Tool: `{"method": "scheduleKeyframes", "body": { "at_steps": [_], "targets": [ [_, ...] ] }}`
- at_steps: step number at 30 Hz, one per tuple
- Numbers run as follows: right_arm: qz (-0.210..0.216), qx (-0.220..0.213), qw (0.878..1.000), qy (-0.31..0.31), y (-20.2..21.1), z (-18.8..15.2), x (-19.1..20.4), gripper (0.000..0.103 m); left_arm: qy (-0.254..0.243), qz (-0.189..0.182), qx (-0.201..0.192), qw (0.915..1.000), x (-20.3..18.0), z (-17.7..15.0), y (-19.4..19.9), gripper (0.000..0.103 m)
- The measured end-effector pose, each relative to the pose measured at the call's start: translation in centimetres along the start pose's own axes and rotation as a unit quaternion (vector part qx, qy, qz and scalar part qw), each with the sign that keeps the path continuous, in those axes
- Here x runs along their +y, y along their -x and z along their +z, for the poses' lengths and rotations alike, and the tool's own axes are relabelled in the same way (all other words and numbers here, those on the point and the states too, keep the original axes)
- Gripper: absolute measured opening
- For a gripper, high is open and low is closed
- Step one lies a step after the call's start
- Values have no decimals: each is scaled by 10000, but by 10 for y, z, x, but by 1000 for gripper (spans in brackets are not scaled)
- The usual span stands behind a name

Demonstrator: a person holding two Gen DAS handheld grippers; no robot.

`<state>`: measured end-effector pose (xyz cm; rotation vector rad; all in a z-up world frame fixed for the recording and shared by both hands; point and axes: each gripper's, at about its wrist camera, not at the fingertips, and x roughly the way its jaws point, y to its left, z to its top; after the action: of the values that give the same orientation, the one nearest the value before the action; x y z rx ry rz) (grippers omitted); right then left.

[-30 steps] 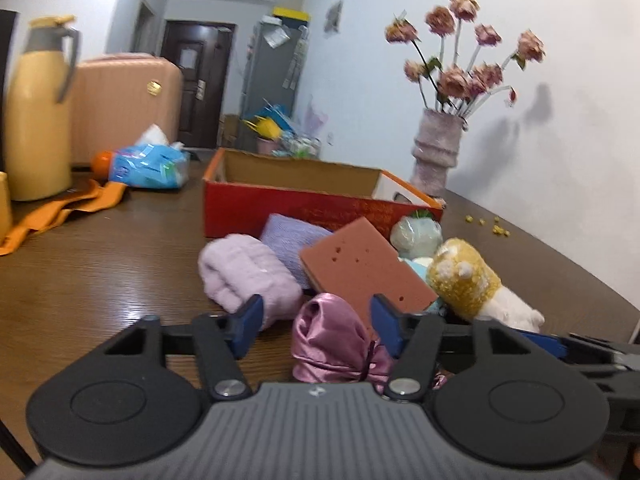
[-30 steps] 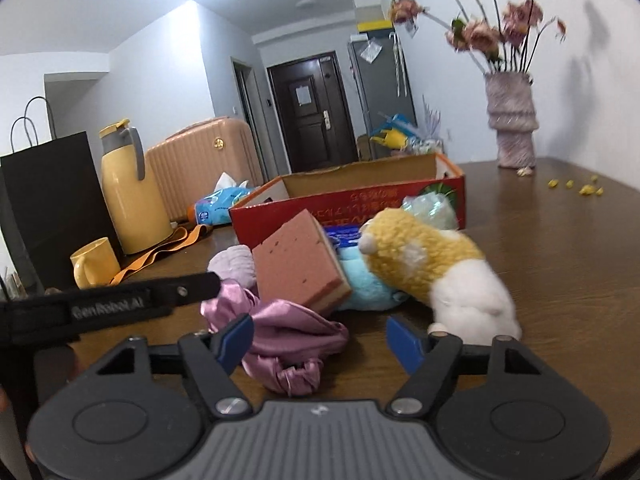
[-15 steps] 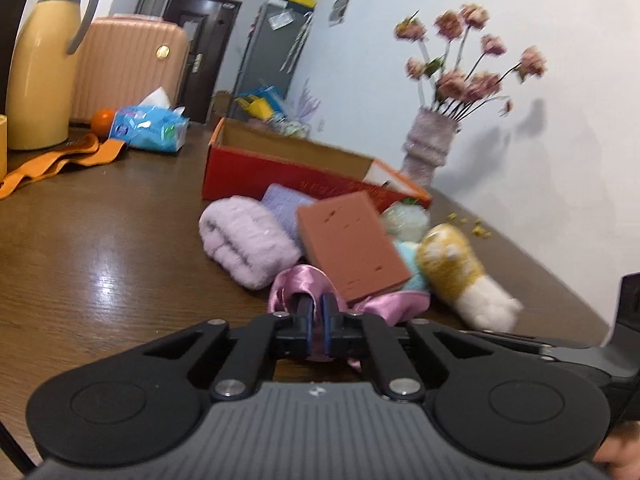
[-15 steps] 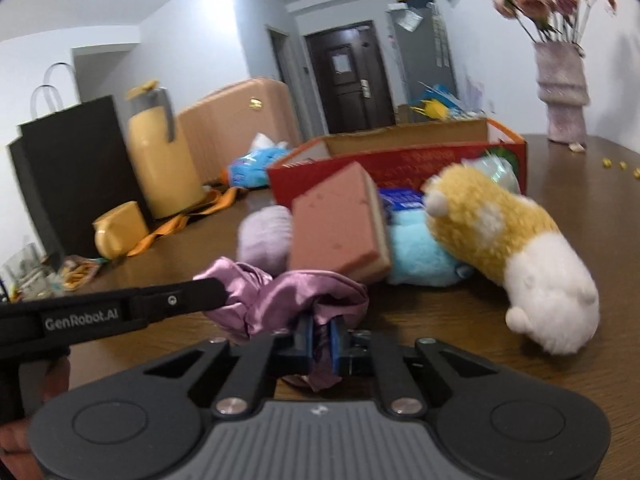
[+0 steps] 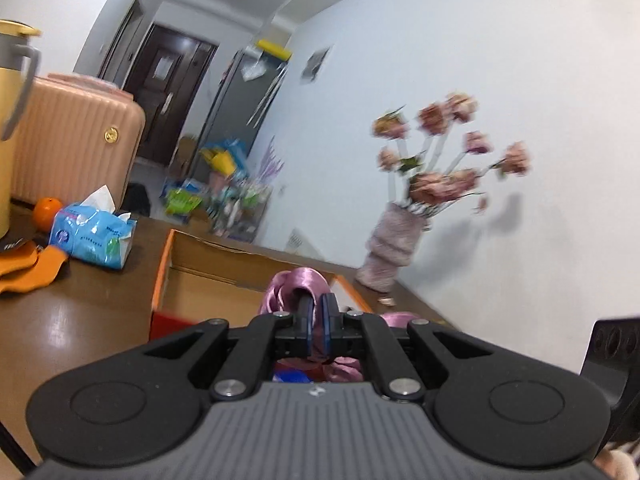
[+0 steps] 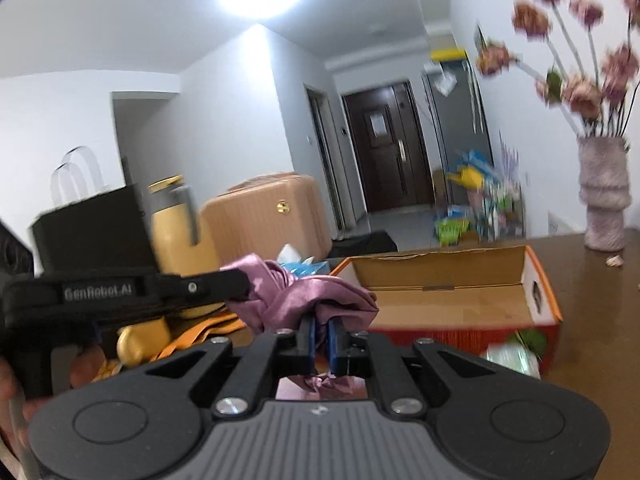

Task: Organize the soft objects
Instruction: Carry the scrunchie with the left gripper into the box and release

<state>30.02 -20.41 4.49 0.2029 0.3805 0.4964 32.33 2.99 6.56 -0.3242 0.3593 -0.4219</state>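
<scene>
Both grippers are holding the satin cloth in the air, in front of the box and just above its near rim. Left gripper: fingers are pinching nearly shut on a fold. Right gripper: same, clamping a bunched edge.

Handling, as a guess: cloth looks light, limp and slippery; satin could be sliding out of a thin pinch. Taking it at the thick gathered knot seems safer than at a single layer.

Box is lying open at 12 o'clock on the table, inside looking bare.

Writing: "GenRobot.AI" on the left gripper's side, seen from the right wrist. Tissue pack at 10 o'clock: print unreadable.
</scene>
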Motion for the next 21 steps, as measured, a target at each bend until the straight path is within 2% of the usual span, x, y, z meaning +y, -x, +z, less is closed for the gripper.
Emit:
{"method": "scheduleKeyframes", "body": {
  "at_steps": [3, 5, 7, 12, 14, 16, 18, 19, 20, 21],
  "targets": [
    [75, 380, 9987, -325, -63, 45, -30, 5, -109, 372, 397, 9985, 12, 39, -63, 5],
    [76, 737, 9960, -504, -113, 71, -50, 5, -94, 670, 508, 9964, 27, 59, -105, 5],
    [-30, 1079, 9923, -616, -164, 91, -69, 5, -132, 812, 671, 9944, 42, 73, -144, 5],
    [-286, 1990, 9738, -1063, -277, 99, -107, 5, -243, 1526, 1344, 9788, 87, 76, -239, 6],
    [-451, 2258, 9665, -1137, -310, 93, -116, 5, -192, 1573, 1528, 9755, 100, 70, -259, 7],
    [-635, 2342, 9639, -1096, -329, 87, -121, 8, -319, 1583, 1550, 9746, 107, 66, -265, 7],
    [-833, 2388, 9608, -1136, -338, 83, -126, 21, -473, 1597, 1605, 9729, 110, 64, -267, 8],
    [-825, 2489, 9580, -1164, -342, 80, -129, 25, -479, 1612, 1608, 9726, 112, 65, -266, 10],
    [-789, 2524, 9569, -1205, -340, 81, -131, 35, -481, 1619, 1585, 9728, 114, 66, -262, 11],
    [-759, 2442, 9591, -1215, -333, 80, -130, 38, -512, 1614, 1558, 9732, 114, 69, -257, 12]
  ]
}}
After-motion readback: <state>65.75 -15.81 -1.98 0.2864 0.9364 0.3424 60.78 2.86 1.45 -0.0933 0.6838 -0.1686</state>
